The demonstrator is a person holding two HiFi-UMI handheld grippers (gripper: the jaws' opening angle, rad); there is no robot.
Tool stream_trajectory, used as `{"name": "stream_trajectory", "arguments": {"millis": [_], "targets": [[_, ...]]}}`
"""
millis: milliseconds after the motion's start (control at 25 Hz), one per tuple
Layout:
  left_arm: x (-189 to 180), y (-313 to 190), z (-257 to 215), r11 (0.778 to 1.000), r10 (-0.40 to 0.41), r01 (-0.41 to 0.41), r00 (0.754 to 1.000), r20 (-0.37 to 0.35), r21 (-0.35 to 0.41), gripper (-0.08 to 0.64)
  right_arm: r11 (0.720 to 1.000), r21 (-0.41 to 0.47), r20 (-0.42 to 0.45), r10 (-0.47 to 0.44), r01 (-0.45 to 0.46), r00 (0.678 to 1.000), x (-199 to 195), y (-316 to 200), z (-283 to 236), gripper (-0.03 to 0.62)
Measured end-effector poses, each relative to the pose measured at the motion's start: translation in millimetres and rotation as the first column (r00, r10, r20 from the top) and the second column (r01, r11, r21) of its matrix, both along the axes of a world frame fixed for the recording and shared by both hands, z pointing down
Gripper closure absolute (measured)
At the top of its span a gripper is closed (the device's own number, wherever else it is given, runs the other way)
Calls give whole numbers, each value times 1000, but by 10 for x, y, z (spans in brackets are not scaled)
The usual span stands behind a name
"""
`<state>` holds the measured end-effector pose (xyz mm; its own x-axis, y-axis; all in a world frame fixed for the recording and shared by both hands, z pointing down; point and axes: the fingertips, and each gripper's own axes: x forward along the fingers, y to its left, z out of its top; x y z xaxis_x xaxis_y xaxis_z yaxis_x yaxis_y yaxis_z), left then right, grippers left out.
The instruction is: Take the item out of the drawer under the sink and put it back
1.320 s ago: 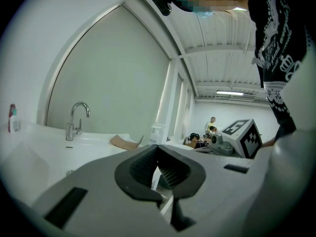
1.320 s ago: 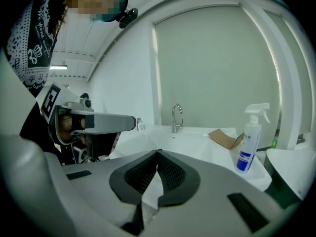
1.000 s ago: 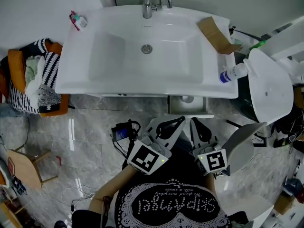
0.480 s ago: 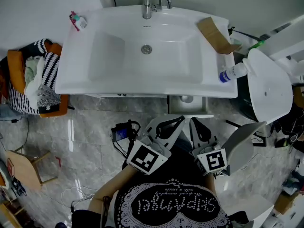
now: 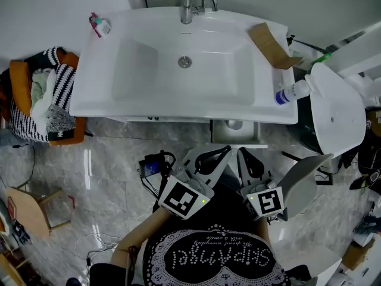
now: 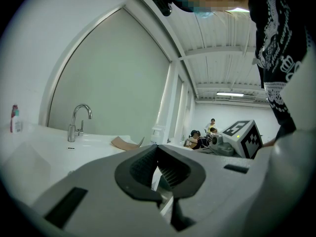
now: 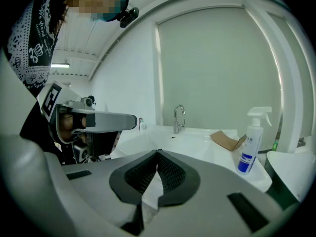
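A white sink is taken as the landmark. Below its front edge, toward its right end, a drawer is seen pulled partly out. A small pale round item is seen inside it, just under the sink's rim — what it is cannot be made out. In front of the sink, near the open drawer but apart from it, the left gripper and the right gripper are held side by side, both pointed toward the sink. The jaws of each are brought together at the tips with nothing between them — no thing is gripped by either. A faucet is mounted at the sink's back middle. A spray bottle is stood at its front right corner, with a piece of cardboard behind it on the right ledge. A small bottle is set at the back left corner.
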<state>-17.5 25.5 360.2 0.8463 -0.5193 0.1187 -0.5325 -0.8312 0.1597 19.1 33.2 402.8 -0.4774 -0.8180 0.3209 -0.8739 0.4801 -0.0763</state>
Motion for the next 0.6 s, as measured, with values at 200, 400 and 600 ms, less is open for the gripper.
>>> {"name": "stream_trajectory", "arguments": {"millis": [200, 400, 600], "targets": [[-14, -1, 4, 1000, -4, 4, 1000, -1, -4, 557, 1000, 0, 0, -3, 3, 1000, -12, -2, -3, 574], [-30, 7, 7, 1000, -8, 8, 1000, 2, -5, 557, 1000, 6, -8, -19, 19, 1000, -48, 8, -10, 574], [-46, 14, -6, 1000, -11, 11, 1000, 4, -2, 557, 1000, 9, -10, -24, 24, 1000, -66, 14, -21, 574]]}}
